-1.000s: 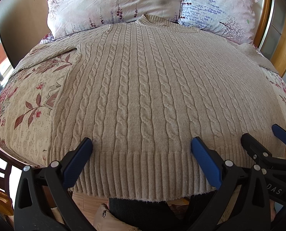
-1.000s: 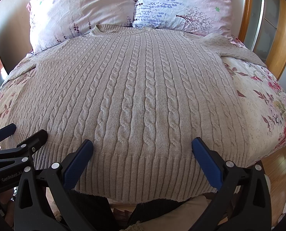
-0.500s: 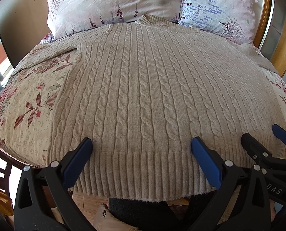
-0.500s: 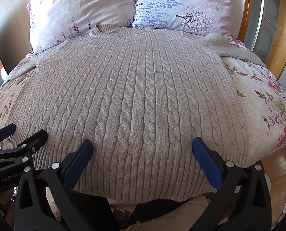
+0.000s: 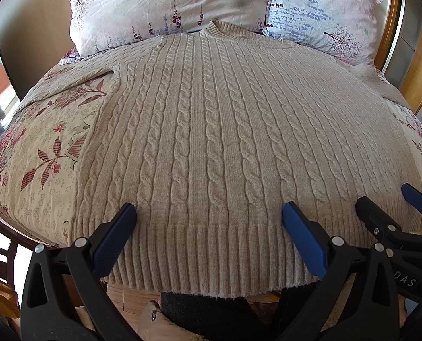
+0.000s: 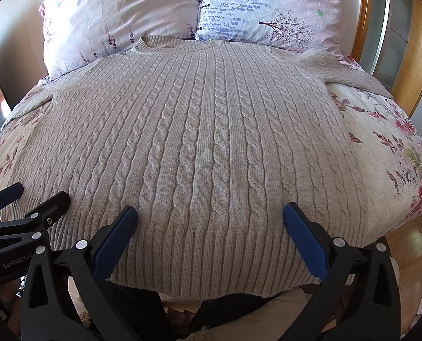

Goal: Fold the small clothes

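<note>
A beige cable-knit sweater [image 5: 211, 130] lies flat and spread out on the bed, collar toward the pillows, ribbed hem hanging at the near edge; it also fills the right wrist view [image 6: 211, 142]. My left gripper [image 5: 208, 213] is open and empty, its blue-padded fingers apart over the hem's left half. My right gripper [image 6: 209, 213] is open and empty over the hem's right half. The right gripper also shows at the right edge of the left wrist view [image 5: 393, 204], and the left gripper at the left edge of the right wrist view [image 6: 31, 196].
The bed has a floral cover [image 5: 40, 153]. Two floral pillows [image 5: 165, 5] [image 6: 270, 8] lean at the head. A wooden frame [image 6: 418, 56] stands at the right. Wood floor [image 6: 410, 238] shows past the bed's near right edge.
</note>
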`<state>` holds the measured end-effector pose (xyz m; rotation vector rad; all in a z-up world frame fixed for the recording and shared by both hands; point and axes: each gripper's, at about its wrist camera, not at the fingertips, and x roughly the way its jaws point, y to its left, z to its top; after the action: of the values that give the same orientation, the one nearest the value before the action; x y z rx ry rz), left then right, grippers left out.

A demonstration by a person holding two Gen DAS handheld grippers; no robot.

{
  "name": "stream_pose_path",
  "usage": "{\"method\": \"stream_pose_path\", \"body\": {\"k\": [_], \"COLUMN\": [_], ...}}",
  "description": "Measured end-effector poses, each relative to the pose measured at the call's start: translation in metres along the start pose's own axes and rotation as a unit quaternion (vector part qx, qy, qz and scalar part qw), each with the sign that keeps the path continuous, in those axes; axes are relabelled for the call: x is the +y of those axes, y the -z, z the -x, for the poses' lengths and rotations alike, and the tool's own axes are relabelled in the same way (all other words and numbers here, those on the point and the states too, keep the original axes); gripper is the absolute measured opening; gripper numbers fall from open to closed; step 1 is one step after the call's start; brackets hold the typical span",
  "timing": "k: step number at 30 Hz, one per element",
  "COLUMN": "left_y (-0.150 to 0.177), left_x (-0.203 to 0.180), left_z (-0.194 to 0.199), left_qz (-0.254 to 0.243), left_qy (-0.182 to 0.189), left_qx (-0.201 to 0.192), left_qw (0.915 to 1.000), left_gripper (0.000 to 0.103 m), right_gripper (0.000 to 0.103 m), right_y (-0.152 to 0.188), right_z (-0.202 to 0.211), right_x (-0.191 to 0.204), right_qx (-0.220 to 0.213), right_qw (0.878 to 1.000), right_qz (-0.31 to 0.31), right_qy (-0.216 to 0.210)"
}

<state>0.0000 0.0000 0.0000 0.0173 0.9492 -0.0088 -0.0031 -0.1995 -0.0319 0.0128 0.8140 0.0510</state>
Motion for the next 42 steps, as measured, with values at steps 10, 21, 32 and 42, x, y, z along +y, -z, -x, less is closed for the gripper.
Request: {"method": "stream_pose_path", "body": {"k": [10, 21, 32, 42], "left_y": [0.000, 0.000, 0.000, -0.020], "left_x": [0.000, 0.000, 0.001, 0.019], "left_z": [0.000, -0.004, -0.003, 0.005], "left_qz": [0.000, 0.000, -0.001, 0.013], "left_qy": [0.000, 0.000, 0.000, 0.052], "left_qx": [0.001, 0.006, 0.008, -0.030], "left_qw": [1.0000, 1.0000, 1.0000, 0.9981], "left_gripper": [0.101, 0.101, 0.101, 0.101], "right_gripper": [0.102, 0.102, 0.102, 0.102], "right_y": [0.000, -0.001, -0.001, -0.006], "right_z": [-0.001, -0.002, -0.002, -0.007], "right_x": [0.000, 0.001, 0.002, -0.009], "right_qx": [0.001, 0.002, 0.003, -0.014], "right_qw": [1.000, 1.000, 1.000, 0.996], "right_qz": [0.000, 0.001, 0.000, 0.069], "right_qy": [0.000, 0.000, 0.000, -0.060]}}
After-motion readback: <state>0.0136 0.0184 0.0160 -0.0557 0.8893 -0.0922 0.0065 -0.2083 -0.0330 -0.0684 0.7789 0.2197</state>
